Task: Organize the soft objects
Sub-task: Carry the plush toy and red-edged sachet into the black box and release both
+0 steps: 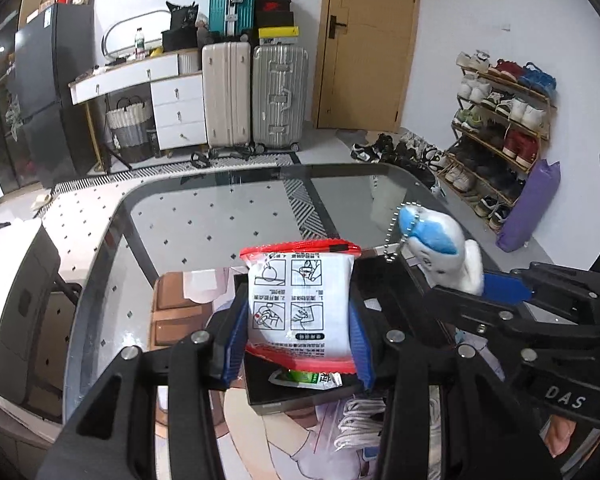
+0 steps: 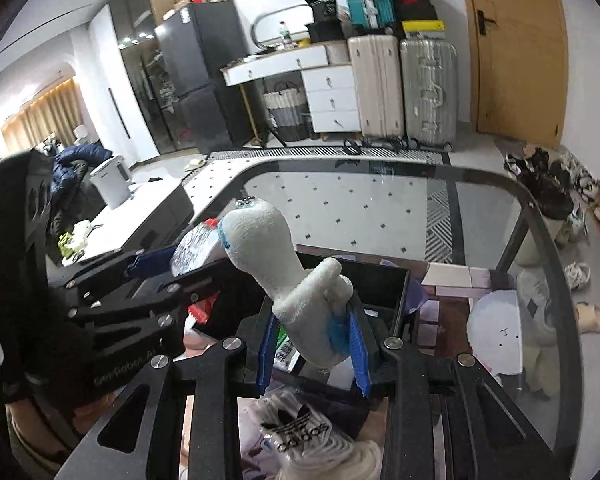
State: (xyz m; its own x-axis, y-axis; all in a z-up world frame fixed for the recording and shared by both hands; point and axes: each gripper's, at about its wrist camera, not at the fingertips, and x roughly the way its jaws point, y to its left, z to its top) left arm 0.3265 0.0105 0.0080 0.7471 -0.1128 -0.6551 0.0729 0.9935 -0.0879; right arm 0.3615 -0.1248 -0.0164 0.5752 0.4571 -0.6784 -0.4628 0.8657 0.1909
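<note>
**Both grippers are holding soft things above the black tray**

Taking the shallow black rectangular tray (image 1: 388, 280) on the glass-topped table (image 1: 204, 216) as the landmark and going left to right: the left black gripper with blue pads (image 1: 298, 320) is clamping a white soft packet with red sealed edges and printed instruction drawings (image 1: 300, 304), holding it upright over the tray's left part. The pads are pressing on both of the packet's sides. Beneath the packet, inside the tray, a small green-and-white sachet (image 1: 306, 380) is lying flat.

To the right of that, the right black gripper with blue pads (image 2: 314, 344) is gripping a white-and-blue plush toy with a silver ball chain (image 2: 296, 276) by its lower body, and the toy's long neck is leaning up and to the left above the tray. From the left wrist view the same toy (image 1: 432, 236) is showing just right of the packet, its chain dangling near the tray's far edge.

In front of the tray, on the near side, a clear bag of white Adidas socks (image 2: 304, 436) is lying on a printed mat (image 1: 180, 304).
</note>
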